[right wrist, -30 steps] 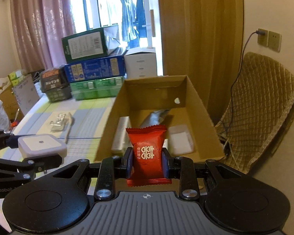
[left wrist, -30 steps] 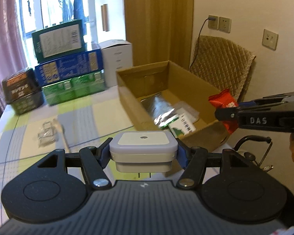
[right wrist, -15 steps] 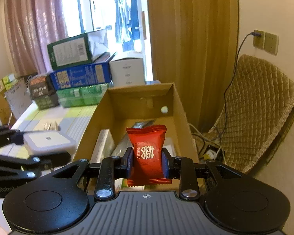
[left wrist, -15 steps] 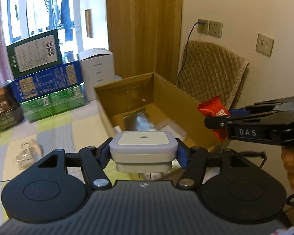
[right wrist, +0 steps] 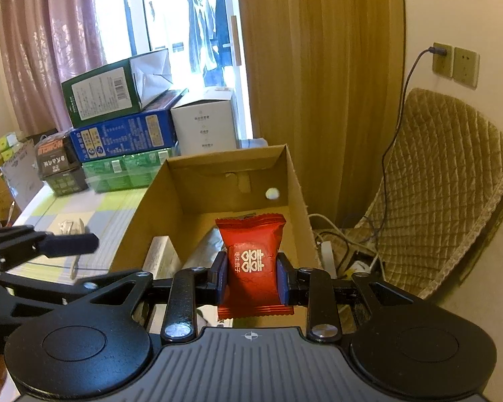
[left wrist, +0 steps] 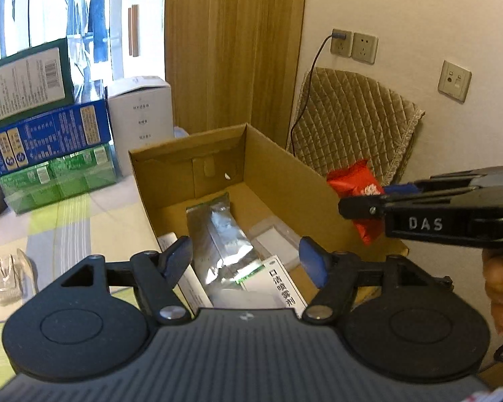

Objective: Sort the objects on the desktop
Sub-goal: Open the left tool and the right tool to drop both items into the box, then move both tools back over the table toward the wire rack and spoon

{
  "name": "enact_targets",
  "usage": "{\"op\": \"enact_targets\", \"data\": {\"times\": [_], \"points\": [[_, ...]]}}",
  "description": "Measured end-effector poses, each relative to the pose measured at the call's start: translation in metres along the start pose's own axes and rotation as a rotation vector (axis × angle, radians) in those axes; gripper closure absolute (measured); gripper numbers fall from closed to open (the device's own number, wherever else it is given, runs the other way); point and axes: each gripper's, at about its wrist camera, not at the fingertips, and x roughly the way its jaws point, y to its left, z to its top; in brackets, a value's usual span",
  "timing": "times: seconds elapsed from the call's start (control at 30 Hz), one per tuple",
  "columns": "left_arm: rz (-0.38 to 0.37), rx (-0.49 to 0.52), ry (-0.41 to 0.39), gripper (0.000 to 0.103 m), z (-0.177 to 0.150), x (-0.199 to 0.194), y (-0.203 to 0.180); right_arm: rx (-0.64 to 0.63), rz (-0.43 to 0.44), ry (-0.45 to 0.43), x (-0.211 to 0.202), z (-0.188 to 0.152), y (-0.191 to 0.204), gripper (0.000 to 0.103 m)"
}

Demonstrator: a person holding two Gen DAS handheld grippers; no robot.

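Cardboard box [left wrist: 278, 167], open at the top, stands on the tabletop [left wrist: 84, 221], which carries a checked cloth. Inside the box lie a silver foil pouch [left wrist: 223, 231], a clear plastic packet [left wrist: 273, 238], a white carton with green print and Chinese lettering [left wrist: 278, 284], and a long white box [right wrist: 161, 261] against the left wall.

Left gripper [left wrist: 246, 261]: jaws released and spread wide, blue pads facing each other with nothing between them. It hangs above the near end of the box, over the foil pouch and the white carton.

Right gripper [right wrist: 249, 279]: jaws clenched on a red candy packet [right wrist: 251, 258], gripped at its lower half with the printed white emblem facing the camera and the crimped top edge standing above the pads. In the left wrist view the packet sits just beyond the box's right wall, near its rim, at the tip of the right gripper. A hand [left wrist: 501, 284] grips the handle of that tool at the right edge of the view.

On the tabletop left of the box lies a small clear plastic wrapper [left wrist: 8, 278]. Behind the box stand stacked cartons: green [left wrist: 26, 80] on blue [left wrist: 47, 134] on pale green [left wrist: 57, 177], with a white carton [left wrist: 141, 117] beside them. A quilted chair [right wrist: 446, 181] stands to the right of the box, against the wall.
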Motion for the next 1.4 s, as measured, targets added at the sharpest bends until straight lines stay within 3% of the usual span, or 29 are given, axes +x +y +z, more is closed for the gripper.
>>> {"op": "enact_targets", "data": {"times": [0.4, 0.47, 0.5, 0.53, 0.63, 0.97, 1.13, 1.4], "points": [[0.046, -0.073, -0.010, 0.036, -0.011, -0.026, 0.027, 0.004, 0.015, 0.015, 0.013, 0.001, 0.006, 0.076], [0.049, -0.081, -0.011, 0.035, -0.013, -0.030, 0.029, 0.011, 0.011, 0.019, 0.015, 0.003, 0.006, 0.062], [0.050, -0.084, -0.012, 0.034, -0.014, -0.032, 0.030, 0.018, 0.004, 0.007, 0.013, 0.003, 0.005, 0.050], [0.053, -0.087, -0.012, 0.034, -0.015, -0.034, 0.031, 0.021, -0.001, -0.003, 0.011, 0.004, 0.004, 0.047], [0.059, -0.098, -0.012, 0.028, -0.020, -0.040, 0.034, 0.038, -0.010, -0.018, 0.004, 0.003, 0.001, 0.047], [0.097, -0.157, 0.003, 0.023, -0.048, -0.069, 0.046, 0.095, 0.014, -0.012, -0.032, -0.020, 0.016, 0.044], [0.121, -0.179, 0.002, 0.020, -0.060, -0.091, 0.053, 0.093, 0.052, 0.026, -0.043, -0.032, 0.040, 0.031], [0.170, -0.219, -0.006, 0.013, -0.078, -0.126, 0.073, 0.033, 0.103, 0.056, -0.052, -0.048, 0.085, 0.022]]}}
